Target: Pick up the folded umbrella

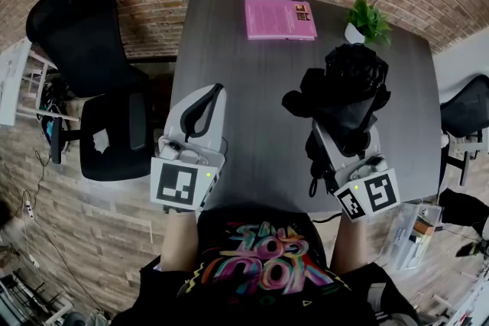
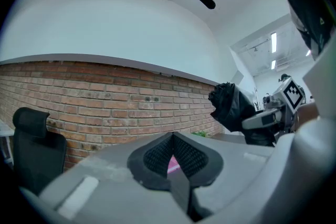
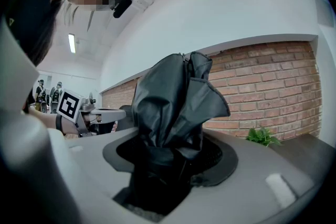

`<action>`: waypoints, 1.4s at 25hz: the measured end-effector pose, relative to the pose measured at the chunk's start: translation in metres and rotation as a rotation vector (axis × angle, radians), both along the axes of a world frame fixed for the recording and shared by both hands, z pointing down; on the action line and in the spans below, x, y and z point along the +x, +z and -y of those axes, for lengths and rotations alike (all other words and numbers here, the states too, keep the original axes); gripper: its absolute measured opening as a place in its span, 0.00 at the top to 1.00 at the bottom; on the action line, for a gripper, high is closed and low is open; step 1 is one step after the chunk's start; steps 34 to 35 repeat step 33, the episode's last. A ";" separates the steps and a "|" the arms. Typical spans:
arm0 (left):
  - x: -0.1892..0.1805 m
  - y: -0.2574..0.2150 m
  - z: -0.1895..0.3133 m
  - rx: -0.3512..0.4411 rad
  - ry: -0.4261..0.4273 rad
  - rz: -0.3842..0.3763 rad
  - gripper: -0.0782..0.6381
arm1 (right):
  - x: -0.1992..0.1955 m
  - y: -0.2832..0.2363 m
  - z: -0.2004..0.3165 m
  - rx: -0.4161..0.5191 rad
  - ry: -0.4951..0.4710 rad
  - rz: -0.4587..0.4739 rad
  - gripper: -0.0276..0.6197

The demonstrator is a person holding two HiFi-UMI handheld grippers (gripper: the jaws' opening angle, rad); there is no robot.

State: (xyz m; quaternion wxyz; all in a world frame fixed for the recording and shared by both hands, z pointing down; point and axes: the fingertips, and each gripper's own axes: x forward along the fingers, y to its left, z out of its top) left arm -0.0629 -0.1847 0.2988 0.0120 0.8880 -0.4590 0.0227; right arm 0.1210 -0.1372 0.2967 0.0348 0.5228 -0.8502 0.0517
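Right tongs [image 3: 169, 150] pinch the folded umbrella [image 3: 176, 94], held level over the table [image 1: 260, 95]; left tongs [image 2: 172, 137] pressed together, also level.

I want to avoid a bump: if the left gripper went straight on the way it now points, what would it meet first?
Probably the brick wall. The left gripper, jaws shut, is held level above the table, so it would likely pass over the pink book; its height is unclear.
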 end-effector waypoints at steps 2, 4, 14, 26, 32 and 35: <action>0.000 0.001 0.000 -0.001 -0.001 0.001 0.89 | 0.000 0.001 0.000 -0.002 0.002 0.001 0.56; 0.001 0.001 0.000 0.000 0.001 0.003 0.89 | 0.001 0.003 0.001 -0.005 0.004 0.004 0.56; 0.000 0.003 0.003 -0.005 -0.006 0.006 0.89 | 0.006 0.009 0.002 -0.022 0.020 0.007 0.57; -0.003 0.005 0.003 -0.011 -0.011 0.004 0.89 | 0.007 0.011 0.001 -0.033 0.027 0.019 0.57; -0.002 0.004 0.004 -0.014 -0.010 0.000 0.89 | 0.006 0.011 0.001 -0.035 0.020 0.009 0.57; -0.002 0.004 0.004 -0.015 -0.010 -0.001 0.89 | 0.006 0.011 0.001 -0.036 0.018 0.007 0.57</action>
